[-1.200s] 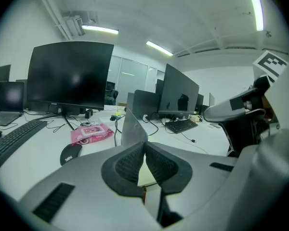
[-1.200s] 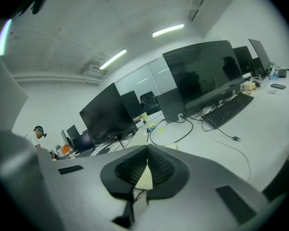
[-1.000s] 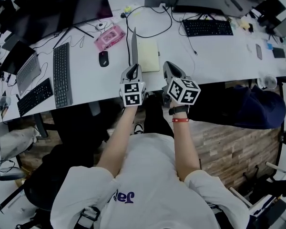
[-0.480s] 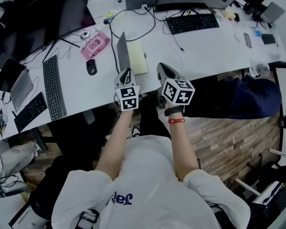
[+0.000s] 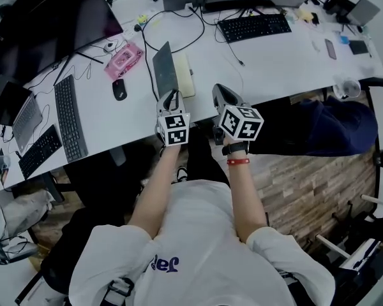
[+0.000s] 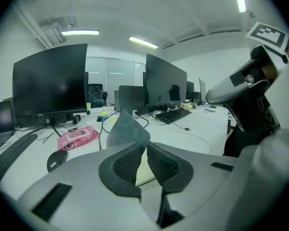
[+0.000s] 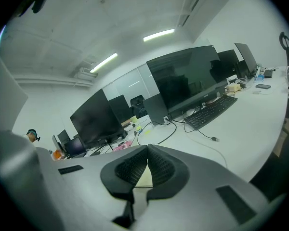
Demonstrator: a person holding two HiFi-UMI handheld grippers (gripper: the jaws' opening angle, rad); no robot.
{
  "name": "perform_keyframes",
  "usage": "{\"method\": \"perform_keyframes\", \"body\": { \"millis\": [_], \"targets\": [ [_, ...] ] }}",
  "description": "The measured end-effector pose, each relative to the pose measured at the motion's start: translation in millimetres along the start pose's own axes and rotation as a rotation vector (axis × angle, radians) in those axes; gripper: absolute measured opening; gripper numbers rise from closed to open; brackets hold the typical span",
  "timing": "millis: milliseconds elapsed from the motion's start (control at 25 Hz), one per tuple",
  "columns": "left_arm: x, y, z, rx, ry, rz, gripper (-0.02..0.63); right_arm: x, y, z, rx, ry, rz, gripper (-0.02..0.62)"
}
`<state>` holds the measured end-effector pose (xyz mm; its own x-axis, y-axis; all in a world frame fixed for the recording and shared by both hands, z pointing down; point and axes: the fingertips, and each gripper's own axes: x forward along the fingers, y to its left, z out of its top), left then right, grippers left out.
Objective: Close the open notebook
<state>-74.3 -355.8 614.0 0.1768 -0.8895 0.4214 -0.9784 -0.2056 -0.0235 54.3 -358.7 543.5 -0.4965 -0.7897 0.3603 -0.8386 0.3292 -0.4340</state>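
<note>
The notebook lies open near the front edge of the white desk (image 5: 281, 62). Its grey cover (image 5: 165, 69) stands up at a slant over the cream pages (image 5: 186, 76). My left gripper (image 5: 173, 95) is right at the cover's near lower edge. In the left gripper view the cover (image 6: 127, 128) rises just beyond the left gripper (image 6: 146, 146). Its jaws have just been opening to a narrow gap, and only the cream page shows through it. My right gripper (image 5: 217, 89) hovers to the right of the pages. The right gripper (image 7: 147, 150) is shut on nothing.
A black mouse (image 5: 119, 89) and a pink pack (image 5: 122, 60) lie left of the notebook. Black keyboards (image 5: 70, 116) (image 5: 254, 27), dark monitors (image 5: 51, 18) and a black cable (image 5: 179, 40) fill the back of the desk. A dark blue chair (image 5: 325, 132) stands at the right.
The grey cover was seen edge-on and upright a second ago. It now leans and shows its broad face. Both grippers have shifted a little beside the notebook.
</note>
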Motion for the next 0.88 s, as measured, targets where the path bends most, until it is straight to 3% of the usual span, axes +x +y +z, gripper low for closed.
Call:
{"method": "perform_keyframes", "body": {
  "millis": [880],
  "targets": [
    [30, -32, -29, 0.143, 0.050, -0.024, 0.058, -7, -26, -27, 0.041, 0.028, -0.033, -0.002]
  ]
}}
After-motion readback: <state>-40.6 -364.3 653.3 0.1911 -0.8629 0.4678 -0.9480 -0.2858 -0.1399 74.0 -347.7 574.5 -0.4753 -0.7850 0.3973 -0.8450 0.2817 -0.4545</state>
